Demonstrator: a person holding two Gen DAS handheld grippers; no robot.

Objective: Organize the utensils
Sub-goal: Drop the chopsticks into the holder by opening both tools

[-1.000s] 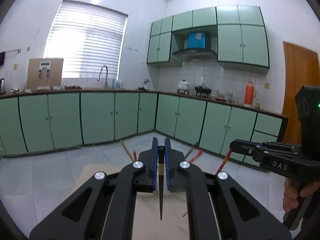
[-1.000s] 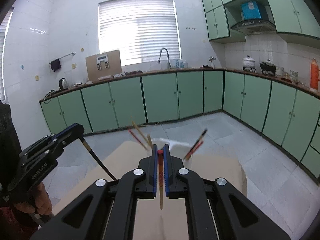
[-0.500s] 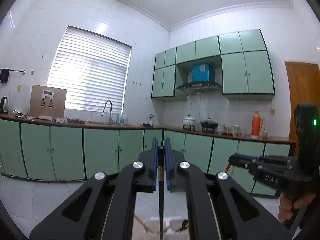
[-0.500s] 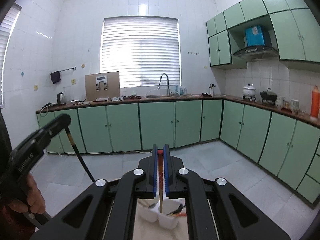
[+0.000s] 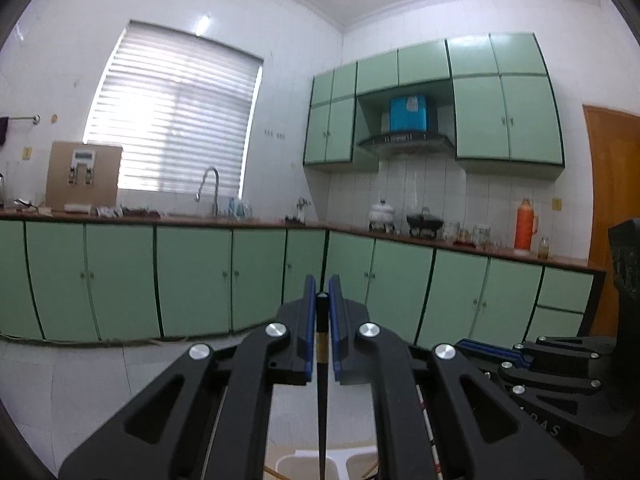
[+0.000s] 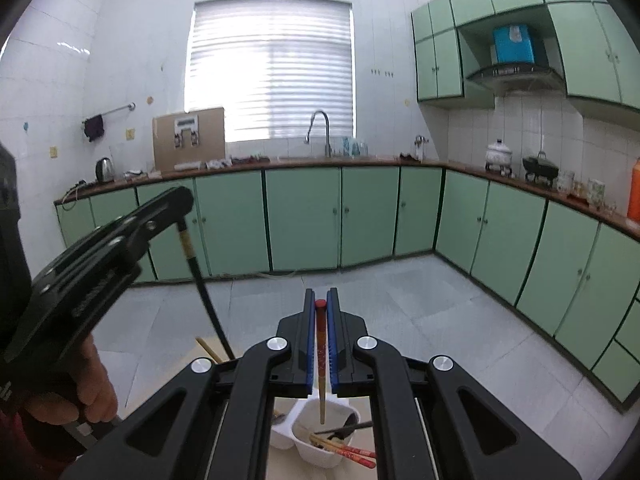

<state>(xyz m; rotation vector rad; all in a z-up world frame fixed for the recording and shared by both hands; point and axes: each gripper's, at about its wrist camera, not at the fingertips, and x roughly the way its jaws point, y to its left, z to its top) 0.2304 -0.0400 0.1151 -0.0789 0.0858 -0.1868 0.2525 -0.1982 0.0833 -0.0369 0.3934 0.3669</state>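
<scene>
My left gripper [image 5: 322, 284] is shut on a black chopstick [image 5: 322, 400] with a tan band, which hangs down from its blue pads. Below its tip peeks the rim of a white divided holder [image 5: 296, 462]. My right gripper [image 6: 321, 298] is shut on a red-topped wooden chopstick [image 6: 321, 368] whose tip hangs just over one compartment of the holder [image 6: 308, 452]. Red chopsticks [image 6: 352, 453] and dark utensils lie in that compartment. In the right wrist view the left gripper [image 6: 180, 208] is at the left with its black chopstick [image 6: 204, 292].
A pale wooden chopstick [image 6: 208, 350] lies on the tan table [image 6: 280, 464] left of the holder. A person's hand [image 6: 80, 400] grips the left handle. The right gripper [image 5: 466, 346] sits close on the right in the left wrist view. Green kitchen cabinets [image 6: 304, 216] stand beyond.
Both grippers have travelled across with their chopsticks held. The scattered chopsticks on the table have left view and the white holder now lies under the fingers. The two grippers sit closer together.
</scene>
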